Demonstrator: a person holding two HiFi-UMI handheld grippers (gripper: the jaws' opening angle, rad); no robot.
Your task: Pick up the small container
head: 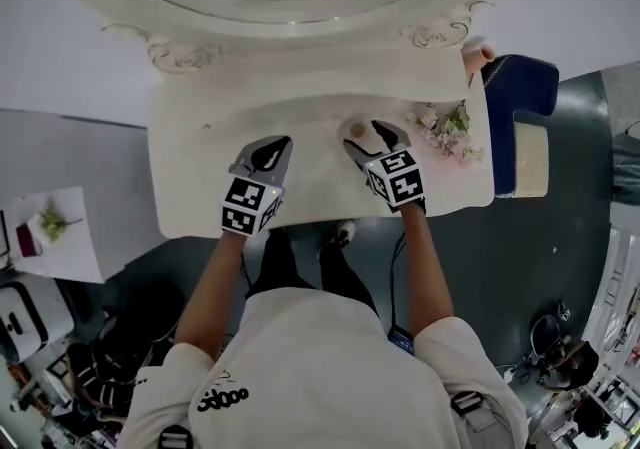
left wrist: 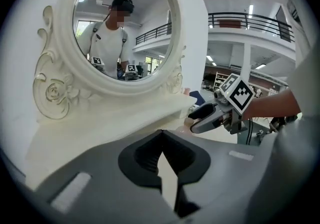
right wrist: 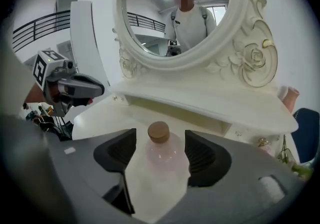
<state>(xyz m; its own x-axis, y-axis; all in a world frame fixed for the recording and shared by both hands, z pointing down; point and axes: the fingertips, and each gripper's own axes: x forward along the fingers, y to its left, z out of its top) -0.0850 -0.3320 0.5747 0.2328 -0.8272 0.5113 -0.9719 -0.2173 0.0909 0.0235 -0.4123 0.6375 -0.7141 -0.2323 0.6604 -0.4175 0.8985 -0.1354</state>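
Well, the white bench (head: 200, 152) looks smooth, so if my right gripper (head: 363, 135) closes off-centre, one of its fingers could meet the small container (right wrist: 162, 155) first and shove or tip it toward the ledge under the mirror (right wrist: 175, 13). Those fingers stand wide apart with the container upright on the bench between them, neither pad touching it, nothing held. My left gripper (left wrist: 161, 154) is off to the side, fingers closed on nothing. The container's body is rounded, pale pink and translucent, and I'd guess it could slip out of a glancing pinch. A small round tan stopper (right wrist: 159, 131), cork-like, caps it.
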